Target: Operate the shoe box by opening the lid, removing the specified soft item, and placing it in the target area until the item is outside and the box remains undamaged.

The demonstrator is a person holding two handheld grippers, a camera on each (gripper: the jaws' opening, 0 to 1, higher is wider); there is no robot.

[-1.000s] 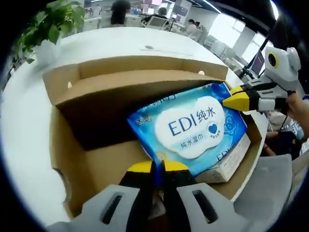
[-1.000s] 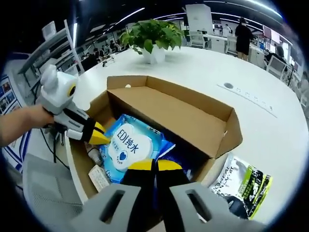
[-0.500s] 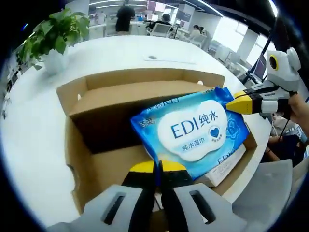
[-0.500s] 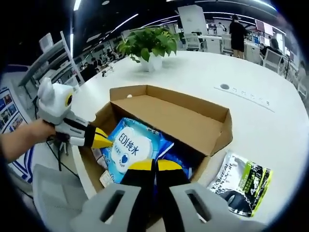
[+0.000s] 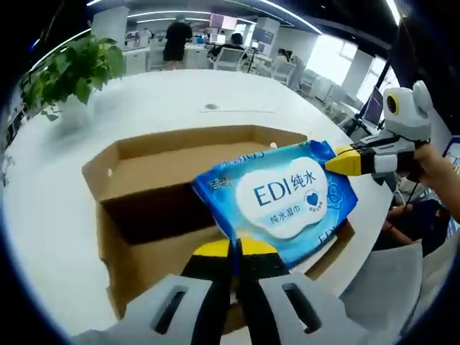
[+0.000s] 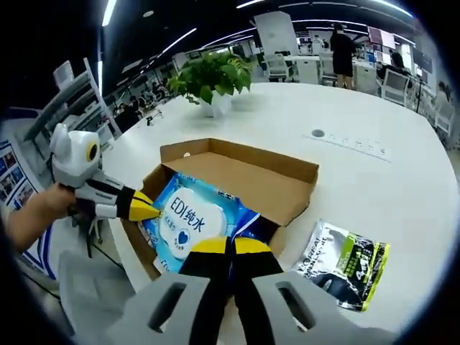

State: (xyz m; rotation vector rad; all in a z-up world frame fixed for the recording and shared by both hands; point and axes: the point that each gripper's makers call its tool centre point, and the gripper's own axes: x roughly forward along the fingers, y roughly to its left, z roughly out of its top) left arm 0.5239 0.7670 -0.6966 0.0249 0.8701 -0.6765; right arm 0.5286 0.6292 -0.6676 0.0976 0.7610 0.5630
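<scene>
A blue wet-wipes pack (image 5: 282, 200) marked EDI hangs tilted above the open cardboard shoe box (image 5: 136, 172). My left gripper (image 5: 234, 248) is shut on the pack's near edge. Entering the left gripper view from the right, my right gripper (image 5: 336, 162) is shut on the pack's far corner. In the right gripper view the pack (image 6: 188, 215) sits over the box (image 6: 244, 169), with my right gripper (image 6: 230, 246) shut on its near edge and my left gripper (image 6: 147, 210) pinching its left corner. Other packaged items lie under the pack, mostly hidden.
The box stands on a white round table (image 6: 374, 187). A black and green pouch (image 6: 345, 260) lies on the table right of the box. A potted plant (image 6: 210, 75) stands at the far side. A grey chair (image 5: 402, 287) is beside the table edge.
Both grippers have lifted the wipes pack upward, clear of the box interior. The box now looks smaller and lower in both views as the hands rose.
</scene>
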